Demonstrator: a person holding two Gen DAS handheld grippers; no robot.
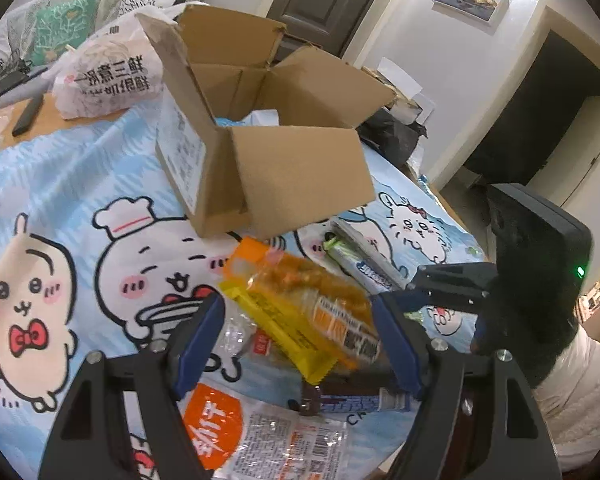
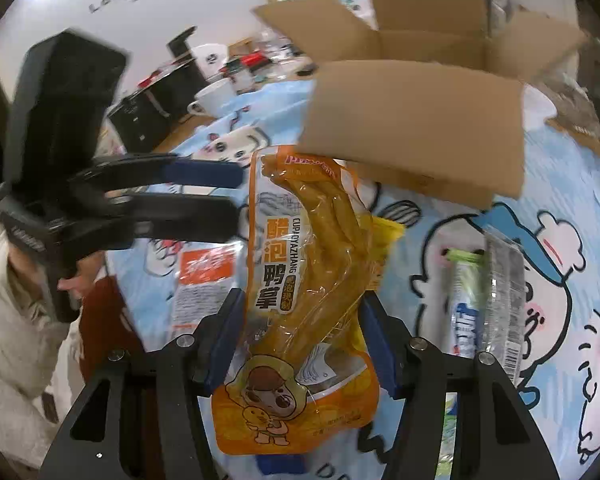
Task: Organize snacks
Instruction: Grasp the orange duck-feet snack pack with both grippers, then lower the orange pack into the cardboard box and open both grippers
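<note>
Snack pouch [image 2: 300,292] in my right gripper [image 2: 302,342]: orange and clear plastic, yellow duck feet showing through, a cartoon figure printed at the near end. I see both blue pads pressing its sides, so it is clamped, lifted above the cartoon tablecloth [image 2: 560,280]. Its long axis runs along the fingers, the far end pointing toward the open cardboard box [image 2: 420,120] just beyond. My left gripper [image 1: 300,344] hangs with jaws apart, nothing between them, over the other snack packets [image 1: 268,436] on the cloth.
</note>
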